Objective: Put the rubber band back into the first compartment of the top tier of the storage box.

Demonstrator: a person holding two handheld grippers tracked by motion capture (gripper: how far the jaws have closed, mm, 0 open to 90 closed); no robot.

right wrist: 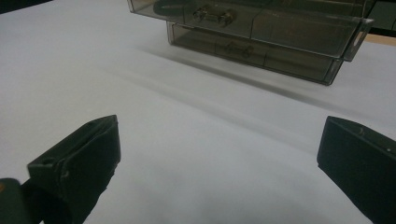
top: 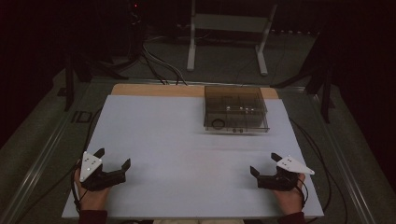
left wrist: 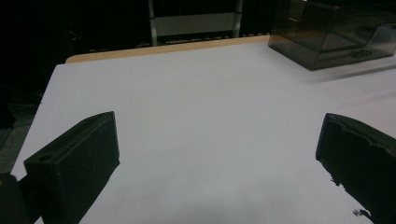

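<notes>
A smoky transparent plastic drawer box (top: 236, 109) stands at the far right of the white table top (top: 187, 154); small metal parts show through its walls. It appears in the left gripper view at the upper right (left wrist: 334, 30) and in the right gripper view along the top (right wrist: 261, 32), with its upper drawer pulled out a little. My left gripper (top: 112, 159) rests near the front left edge, open, nothing between its jaws (left wrist: 217, 154). My right gripper (top: 265, 164) rests near the front right edge, open and empty (right wrist: 217, 154). Both are well short of the box.
A wooden strip (top: 156, 90) runs along the table's far edge. Behind it stand a white metal frame (top: 229, 28) and cables on the dark floor (top: 159, 65). Cables trail off both sides of the table.
</notes>
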